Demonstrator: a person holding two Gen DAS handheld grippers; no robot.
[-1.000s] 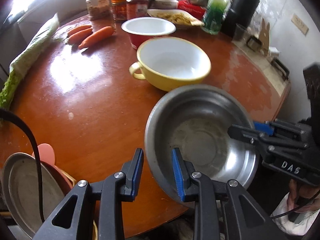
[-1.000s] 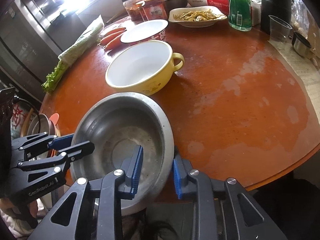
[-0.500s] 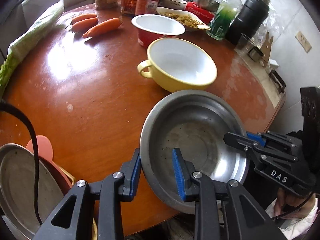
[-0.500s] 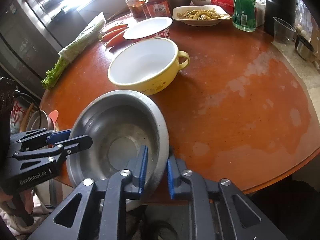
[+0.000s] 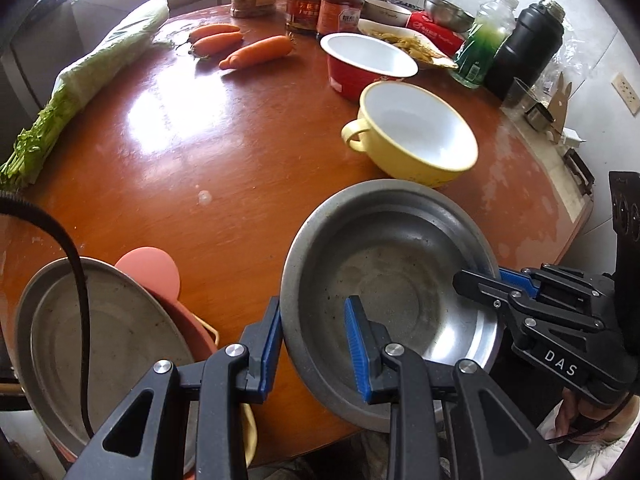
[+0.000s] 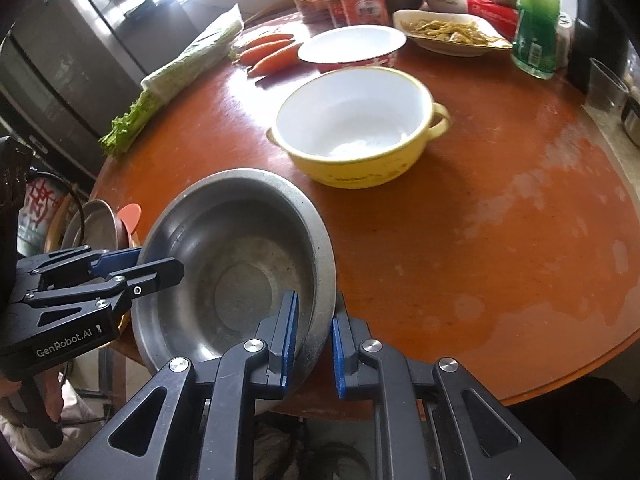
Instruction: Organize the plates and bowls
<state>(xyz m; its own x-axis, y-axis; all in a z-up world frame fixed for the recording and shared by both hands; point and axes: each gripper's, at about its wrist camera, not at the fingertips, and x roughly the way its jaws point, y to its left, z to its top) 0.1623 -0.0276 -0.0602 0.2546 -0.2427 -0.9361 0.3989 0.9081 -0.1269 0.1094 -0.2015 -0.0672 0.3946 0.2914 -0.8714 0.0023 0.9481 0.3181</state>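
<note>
A steel bowl point(image 5: 384, 288) point(image 6: 236, 264) hangs over the near edge of the round table. My left gripper point(image 5: 314, 348) straddles its left rim, jaws apart, one finger inside and one outside. My right gripper point(image 6: 314, 328) is shut on its right rim and also shows in the left wrist view point(image 5: 492, 284). My left gripper also shows in the right wrist view point(image 6: 156, 262). A yellow handled bowl point(image 5: 416, 136) point(image 6: 356, 128) and a red bowl point(image 5: 368, 64) point(image 6: 352, 46) stand further back. A stack of a steel plate point(image 5: 100, 344) on a reddish bowl sits off the table to the left.
Carrots point(image 5: 256, 52), bagged celery point(image 5: 100, 64), jars point(image 5: 304, 8), a sauce bottle point(image 5: 340, 4), a plate of food point(image 6: 448, 34), a green bottle point(image 6: 536, 32) and a black flask point(image 5: 524, 48) line the far side. A black cable point(image 5: 76, 280) crosses the plate stack.
My right gripper has closed on the steel bowl's rim. The bowl has shifted a little toward the left gripper, whose jaws now straddle its left rim.
</note>
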